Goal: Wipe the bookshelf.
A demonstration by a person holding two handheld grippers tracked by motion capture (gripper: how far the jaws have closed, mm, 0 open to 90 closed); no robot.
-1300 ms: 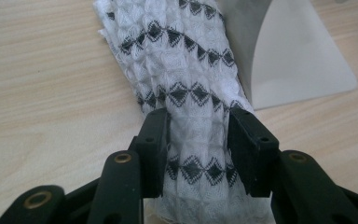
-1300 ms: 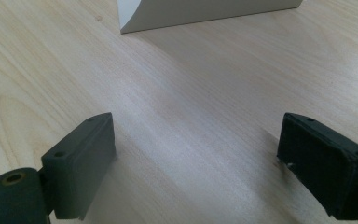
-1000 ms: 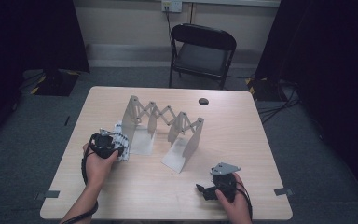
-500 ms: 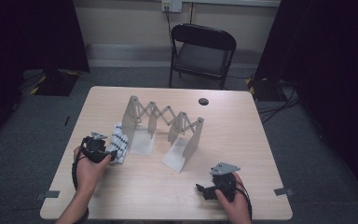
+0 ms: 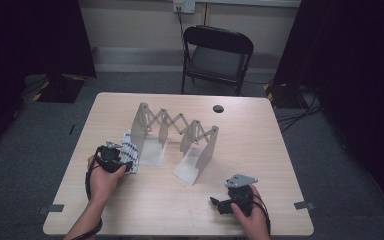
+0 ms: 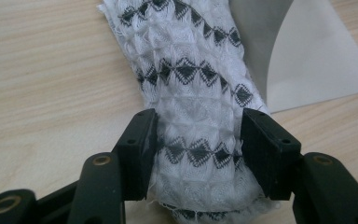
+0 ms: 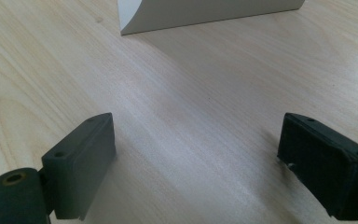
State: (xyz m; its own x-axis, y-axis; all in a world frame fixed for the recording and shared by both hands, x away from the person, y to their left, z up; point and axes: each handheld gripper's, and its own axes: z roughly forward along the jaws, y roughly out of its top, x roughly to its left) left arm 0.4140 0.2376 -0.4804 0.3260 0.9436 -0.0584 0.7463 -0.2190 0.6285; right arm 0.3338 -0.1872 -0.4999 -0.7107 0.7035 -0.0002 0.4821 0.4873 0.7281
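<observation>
A folded white cloth [image 5: 130, 154] with black diamond bands lies flat on the wooden table [image 5: 280, 150], beside the left foot of a white accordion rack [image 5: 175, 122]. My left gripper [image 5: 121, 158] points at the cloth's near end. In the left gripper view the cloth [image 6: 196, 93] runs between the two jaws of that gripper [image 6: 198, 126], which have just been opening and stand loosely at its edges. The rack's grey foot plate [image 6: 307, 60] lies just beyond. My right gripper [image 5: 218, 204] rests near the front right, open [image 7: 196, 140] over bare wood.
A small black disc [image 5: 218, 108] lies at the table's far side. A black folding chair [image 5: 217, 55] stands behind the table. The rack's right foot [image 7: 205, 14] sits ahead of the right gripper. Dark curtains hang on both sides.
My left hand has shifted a little at the cloth's end, out to the left and back. The cloth stays on the table. The right gripper has not moved.
</observation>
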